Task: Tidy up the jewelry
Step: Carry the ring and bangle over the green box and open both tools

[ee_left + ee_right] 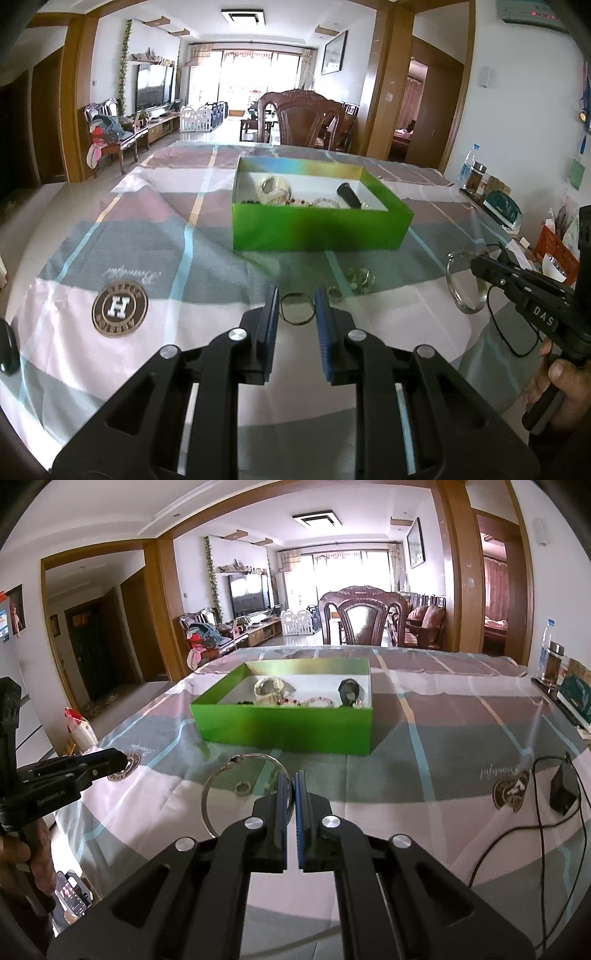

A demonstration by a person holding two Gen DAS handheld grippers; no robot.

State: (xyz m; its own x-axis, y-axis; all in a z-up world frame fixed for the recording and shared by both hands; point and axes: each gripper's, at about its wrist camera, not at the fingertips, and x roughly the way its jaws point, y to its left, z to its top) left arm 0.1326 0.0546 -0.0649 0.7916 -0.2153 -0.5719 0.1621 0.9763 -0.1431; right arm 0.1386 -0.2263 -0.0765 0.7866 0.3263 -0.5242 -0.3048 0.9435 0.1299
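The right claw [290, 775] has its two blue pads nearly together, pinched on the edge of a big silver bangle [221, 775]. The bangle is a thin, shiny metal hoop, and most of it sticks out to the left of that claw, low over the counter [443, 738]. I think this is the picking-up step for the bangle. Next it needs a lift and a trip to the green box [284, 723] straight ahead of the claw, then a gentle let-go over the white inside. The hoop is hard and slick, so it could swing or slip in such a thin pinch.

The left claw [296, 295] is open partway and holds nothing. A small dark ring [295, 308] lies flat on the cloth right between its tips. It looks thin and round like wire. To take it, the claw would need to go down and close gently.

Just past the left claw, a bit to its right, sit a tiny ring [335, 293] and a lumpy, sparkly piece [359, 280].

The box is smooth, shiny card with low walls. Inside are pale beads [317, 702], a pale round bracelet [269, 686] and a dark round thing I can't name. The cloth is soft with big checks.
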